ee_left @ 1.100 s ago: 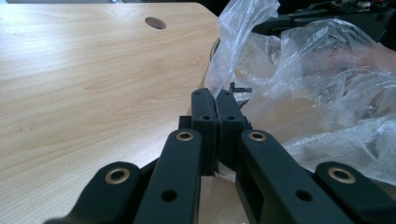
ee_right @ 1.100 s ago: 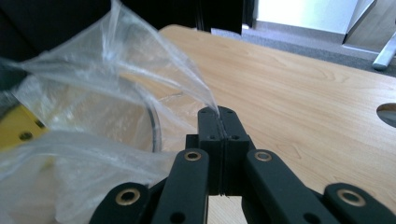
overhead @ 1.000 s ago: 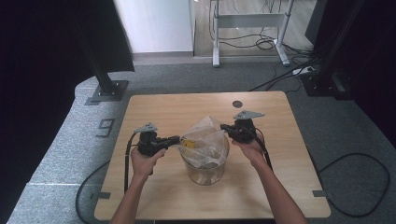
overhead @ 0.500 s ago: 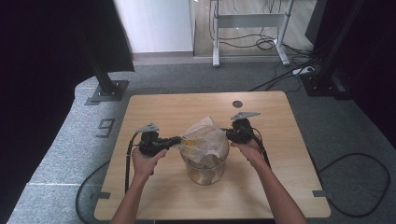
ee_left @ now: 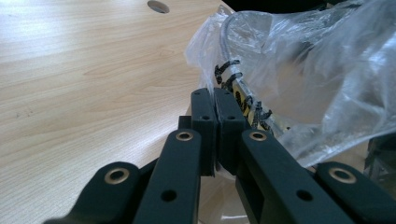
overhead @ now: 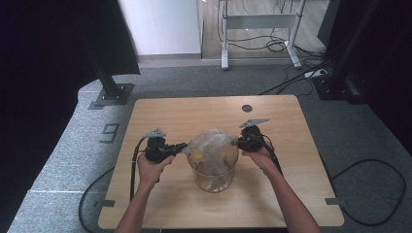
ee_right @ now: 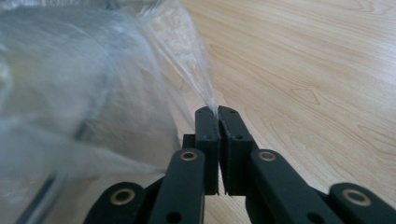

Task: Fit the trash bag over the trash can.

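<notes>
High view: I am watching a clear round plastic container (overhead: 212,170) sitting mid-table on the pale wooden table (overhead: 170,114), with a crinkled transparent plastic bag (overhead: 212,145) bulging out of its mouth.
Left gripper (ee_left: 215,95): jaws are pressing together, pinching the bag's edge beside its black printed marks.
Right gripper (ee_right: 215,112): jaws have just been easing apart slightly, yet are gripping a thin fold of film at their tips.
Risk: I am judging that the loosening right hold is letting the film slip, or opposed pulling is tearing it or tipping the container.
</notes>
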Action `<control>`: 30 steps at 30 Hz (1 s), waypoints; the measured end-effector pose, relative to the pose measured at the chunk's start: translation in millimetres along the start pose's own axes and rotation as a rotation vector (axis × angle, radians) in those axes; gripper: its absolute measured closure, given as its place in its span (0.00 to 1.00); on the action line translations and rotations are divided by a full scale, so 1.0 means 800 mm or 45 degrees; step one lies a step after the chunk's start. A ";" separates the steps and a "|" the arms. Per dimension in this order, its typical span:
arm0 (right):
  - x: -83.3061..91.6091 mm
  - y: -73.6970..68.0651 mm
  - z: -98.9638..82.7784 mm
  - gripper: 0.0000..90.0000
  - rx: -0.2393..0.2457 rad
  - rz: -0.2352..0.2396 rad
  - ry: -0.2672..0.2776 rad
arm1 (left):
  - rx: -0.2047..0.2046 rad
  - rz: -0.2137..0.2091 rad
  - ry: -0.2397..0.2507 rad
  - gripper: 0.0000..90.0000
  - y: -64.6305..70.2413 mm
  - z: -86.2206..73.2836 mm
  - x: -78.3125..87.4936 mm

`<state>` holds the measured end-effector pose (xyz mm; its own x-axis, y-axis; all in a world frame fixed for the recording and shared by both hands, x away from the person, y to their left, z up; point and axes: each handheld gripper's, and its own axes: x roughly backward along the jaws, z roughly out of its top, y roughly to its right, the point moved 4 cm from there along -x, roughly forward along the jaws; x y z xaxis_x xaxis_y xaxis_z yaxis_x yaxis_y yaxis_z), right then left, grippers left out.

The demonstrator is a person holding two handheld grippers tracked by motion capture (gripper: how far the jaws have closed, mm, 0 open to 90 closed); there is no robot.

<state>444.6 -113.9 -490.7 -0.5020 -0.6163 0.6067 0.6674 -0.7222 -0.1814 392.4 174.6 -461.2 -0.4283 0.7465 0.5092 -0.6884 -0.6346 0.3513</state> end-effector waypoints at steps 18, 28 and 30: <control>0.106 -0.001 0.006 0.59 -0.060 0.084 0.343 | -0.012 -0.010 0.026 0.97 0.005 0.002 0.000; 0.163 -0.070 -0.010 0.50 0.089 0.233 0.331 | -0.024 -0.004 0.025 0.97 0.006 0.001 0.000; 0.168 -0.088 -0.011 0.48 0.141 0.258 0.321 | -0.030 0.003 0.029 0.97 0.007 0.001 0.001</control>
<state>325.3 -148.8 -403.3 -0.4638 -0.8120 0.3542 0.8164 -0.5470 -0.1852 388.7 171.8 -458.5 -0.4428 0.7498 0.4917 -0.7011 -0.6314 0.3314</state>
